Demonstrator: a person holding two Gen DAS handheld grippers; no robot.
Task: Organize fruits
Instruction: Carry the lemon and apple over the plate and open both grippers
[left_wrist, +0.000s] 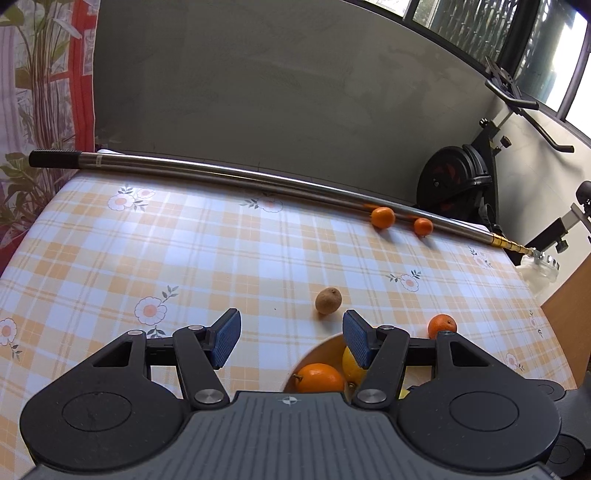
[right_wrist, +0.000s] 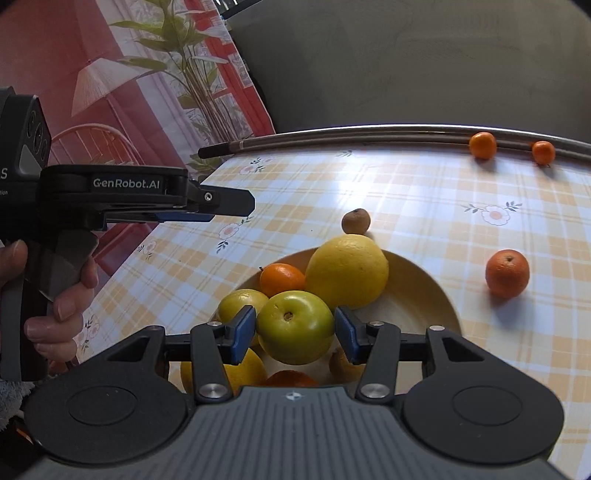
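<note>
While the right gripper (right_wrist: 295, 334) is held over the pale bowl (right_wrist: 424, 295), a green apple (right_wrist: 295, 326) is clamped between its blue pads (right_wrist: 243, 332), which press on either side of the fruit. The apple is kept just above the pile in the bowl, where a large yellow citrus (right_wrist: 347, 271), a small orange (right_wrist: 281, 278) and further yellow fruit (right_wrist: 240, 302) are gathered.

The left gripper (left_wrist: 291, 338) is seen with its jaws apart and nothing between them; in the right wrist view it is gripped by a hand (right_wrist: 55, 306) at the left edge of the table. Beyond its fingertips a small brown fruit (left_wrist: 328, 300) lies on the checked tablecloth (left_wrist: 184, 240), just beside the bowl's far rim. A loose mandarin (left_wrist: 442, 325) rests on the cloth near the bowl's right side, apart from it. Two more mandarins (left_wrist: 383, 217) (left_wrist: 423, 226) are placed well away at the far edge, touching or almost touching a long metal pole (left_wrist: 221, 171) laid along the wall.
</note>
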